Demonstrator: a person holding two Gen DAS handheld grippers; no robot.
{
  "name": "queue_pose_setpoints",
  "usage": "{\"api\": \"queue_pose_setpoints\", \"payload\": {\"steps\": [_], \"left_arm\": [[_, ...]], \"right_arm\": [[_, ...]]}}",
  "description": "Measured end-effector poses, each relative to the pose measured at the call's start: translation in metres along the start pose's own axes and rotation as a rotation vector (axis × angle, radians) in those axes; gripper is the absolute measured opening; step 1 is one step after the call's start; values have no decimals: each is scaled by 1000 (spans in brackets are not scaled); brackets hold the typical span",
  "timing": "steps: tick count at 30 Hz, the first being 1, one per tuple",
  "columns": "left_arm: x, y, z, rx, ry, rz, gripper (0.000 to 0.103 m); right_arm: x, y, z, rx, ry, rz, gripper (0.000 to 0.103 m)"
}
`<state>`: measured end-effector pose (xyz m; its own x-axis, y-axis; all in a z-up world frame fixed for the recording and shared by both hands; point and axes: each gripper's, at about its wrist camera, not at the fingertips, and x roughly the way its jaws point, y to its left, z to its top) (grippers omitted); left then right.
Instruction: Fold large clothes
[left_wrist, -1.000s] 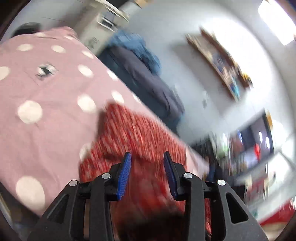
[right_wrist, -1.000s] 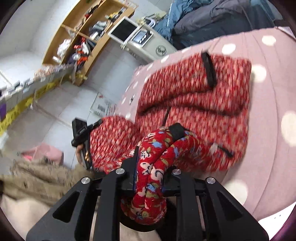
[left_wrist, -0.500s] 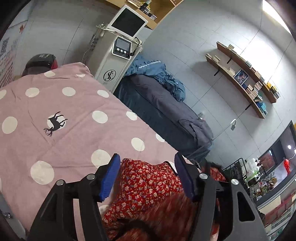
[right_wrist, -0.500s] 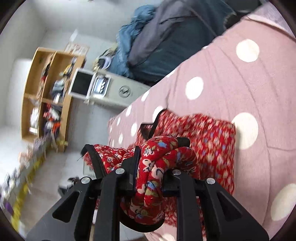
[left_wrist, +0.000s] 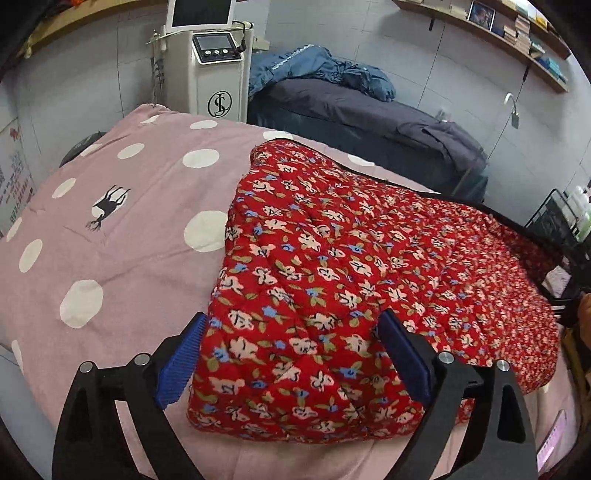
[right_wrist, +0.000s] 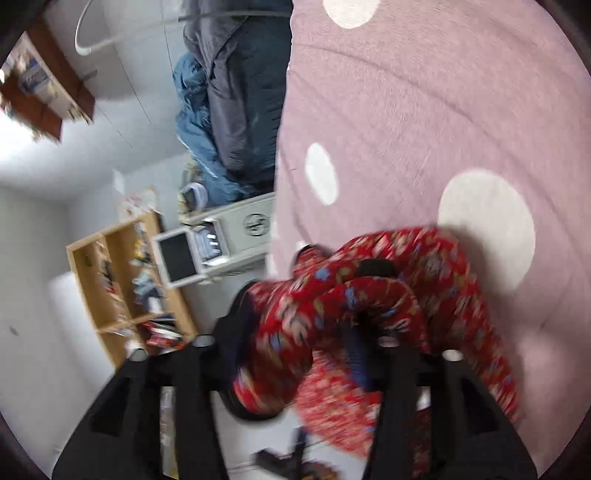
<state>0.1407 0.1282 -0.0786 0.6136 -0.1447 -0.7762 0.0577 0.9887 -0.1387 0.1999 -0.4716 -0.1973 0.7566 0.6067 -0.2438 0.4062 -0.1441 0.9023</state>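
A red floral quilted garment (left_wrist: 351, 280) lies folded on a pink polka-dot bedspread (left_wrist: 122, 229). My left gripper (left_wrist: 291, 354) is open, its blue pads on either side of the garment's near corner without pinching it. In the right wrist view, which is blurred, the same garment (right_wrist: 347, 310) bunches between my right gripper's (right_wrist: 306, 354) jaws, which stand parted with the cloth draped over them. The bedspread (right_wrist: 424, 110) fills the upper right there.
A white machine with a screen (left_wrist: 207, 62) stands behind the bed. A dark bed with blue and grey bedding (left_wrist: 354, 99) lies beyond. A wooden shelf unit (right_wrist: 122, 291) stands by the wall. A black wire rack (left_wrist: 561, 221) sits at the right.
My left gripper opened wide and the garment now lies spread on the bed before it. My right gripper swung round and its jaws widened around the bunched cloth.
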Motion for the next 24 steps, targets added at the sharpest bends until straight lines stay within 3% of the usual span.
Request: {"api": "queue_pose_setpoints", "payload": {"steps": [1, 3, 4, 8, 11, 14, 16, 19, 24], "left_arm": [[3, -2, 2, 4, 4, 17, 90], [4, -5, 8, -8, 4, 30, 92], [5, -5, 10, -11, 6, 28, 97], [9, -13, 8, 37, 16, 104, 96], [-14, -21, 4, 58, -83, 179, 96], [-44, -34, 1, 102, -206, 251, 97], [-52, -45, -2, 143, -212, 203, 97], [-34, -64, -7, 222, -120, 161, 97], [16, -77, -22, 283, 18, 200, 98]], "right_arm": [[-11, 8, -5, -16, -33, -2, 84], [-27, 36, -20, -171, -80, -81, 85], [-31, 50, -32, -278, -86, -149, 85], [-20, 94, -114, -803, -116, -485, 85], [12, 91, -187, -1188, -92, -710, 89], [43, 62, -237, -1456, -84, -897, 89], [58, 40, -249, -1554, -42, -940, 89], [76, 17, -265, -1638, 3, -994, 89], [75, -2, -241, -1538, 4, -1044, 90]]}}
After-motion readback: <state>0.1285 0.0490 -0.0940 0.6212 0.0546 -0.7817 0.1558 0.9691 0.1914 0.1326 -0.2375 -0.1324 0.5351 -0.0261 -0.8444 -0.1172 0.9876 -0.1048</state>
